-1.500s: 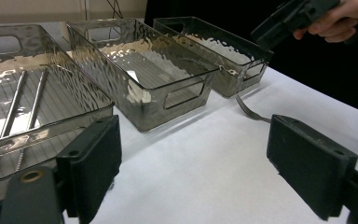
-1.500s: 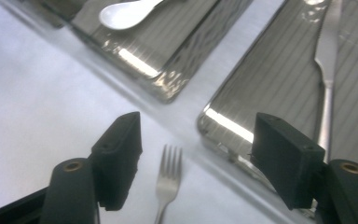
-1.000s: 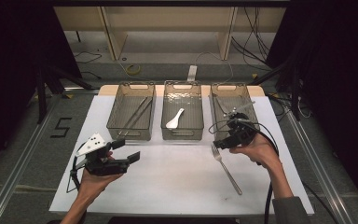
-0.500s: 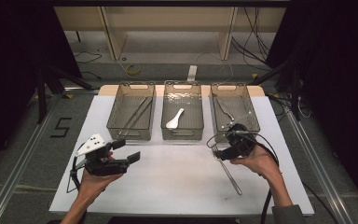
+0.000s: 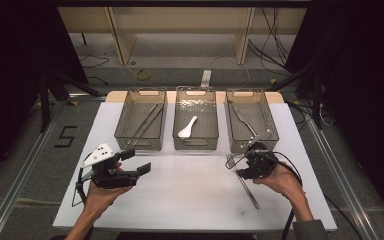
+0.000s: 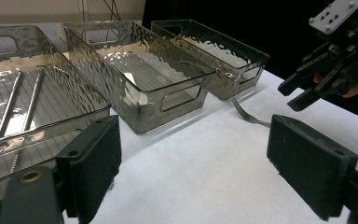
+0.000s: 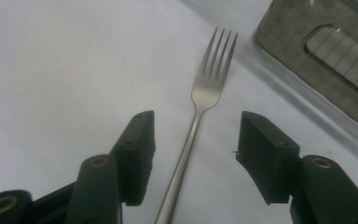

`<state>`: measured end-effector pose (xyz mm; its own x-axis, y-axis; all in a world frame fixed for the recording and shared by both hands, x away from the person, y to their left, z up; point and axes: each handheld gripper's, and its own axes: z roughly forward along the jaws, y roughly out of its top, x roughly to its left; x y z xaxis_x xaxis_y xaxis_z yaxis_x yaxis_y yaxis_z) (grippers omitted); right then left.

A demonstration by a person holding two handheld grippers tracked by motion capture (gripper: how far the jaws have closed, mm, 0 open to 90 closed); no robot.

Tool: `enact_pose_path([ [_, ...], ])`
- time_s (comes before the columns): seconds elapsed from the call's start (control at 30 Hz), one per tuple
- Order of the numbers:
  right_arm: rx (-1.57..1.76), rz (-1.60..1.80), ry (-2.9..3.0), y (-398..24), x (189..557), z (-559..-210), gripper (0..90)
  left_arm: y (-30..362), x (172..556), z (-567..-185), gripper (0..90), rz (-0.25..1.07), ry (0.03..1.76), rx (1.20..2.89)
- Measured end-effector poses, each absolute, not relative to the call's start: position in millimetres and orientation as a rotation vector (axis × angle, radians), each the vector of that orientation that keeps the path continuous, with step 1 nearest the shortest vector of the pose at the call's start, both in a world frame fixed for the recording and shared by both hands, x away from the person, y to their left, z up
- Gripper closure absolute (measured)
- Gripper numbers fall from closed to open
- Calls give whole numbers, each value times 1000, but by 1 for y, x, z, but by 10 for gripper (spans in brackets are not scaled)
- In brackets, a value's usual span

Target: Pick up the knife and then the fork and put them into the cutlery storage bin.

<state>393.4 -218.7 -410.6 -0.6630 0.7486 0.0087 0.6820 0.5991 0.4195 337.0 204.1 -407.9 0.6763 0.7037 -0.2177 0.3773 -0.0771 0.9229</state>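
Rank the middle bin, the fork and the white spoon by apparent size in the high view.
1. Middle bin, clearly the largest.
2. Fork on the table; its upper part is hidden by the right gripper.
3. White spoon, inside the middle bin, the smallest.

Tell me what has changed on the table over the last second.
The right gripper has come down from the right bin to the fork on the white mat. Its jaws have just been closing, with the fork's handle between them but not yet pinched. The left gripper stayed put with jaws open; fork, bins and white spoon have not moved.
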Motion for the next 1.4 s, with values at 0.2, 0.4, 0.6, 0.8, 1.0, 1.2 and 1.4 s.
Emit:
enact_pose_path([
  [0.2,1196,525,2707,-216,395,-424,543,205,337,-408,173,340,884,1690],
  [0.4,1217,494,2737,-215,397,-435,576,204,337,-408,173,341,883,1693],
  [0.6,1238,429,2762,-214,398,-443,628,205,337,-408,173,341,884,1690],
  [0.8,1241,404,2781,-215,399,-447,669,205,337,-408,173,341,883,1691],
  [1.0,1245,368,2789,-214,400,-450,695,205,337,-408,173,338,885,1688],
  [1.2,1234,339,2797,-213,400,-454,728,205,337,-408,173,338,884,1688],
  [1.4,1227,328,2803,-212,399,-454,746,205,337,-408,173,338,884,1689],
])
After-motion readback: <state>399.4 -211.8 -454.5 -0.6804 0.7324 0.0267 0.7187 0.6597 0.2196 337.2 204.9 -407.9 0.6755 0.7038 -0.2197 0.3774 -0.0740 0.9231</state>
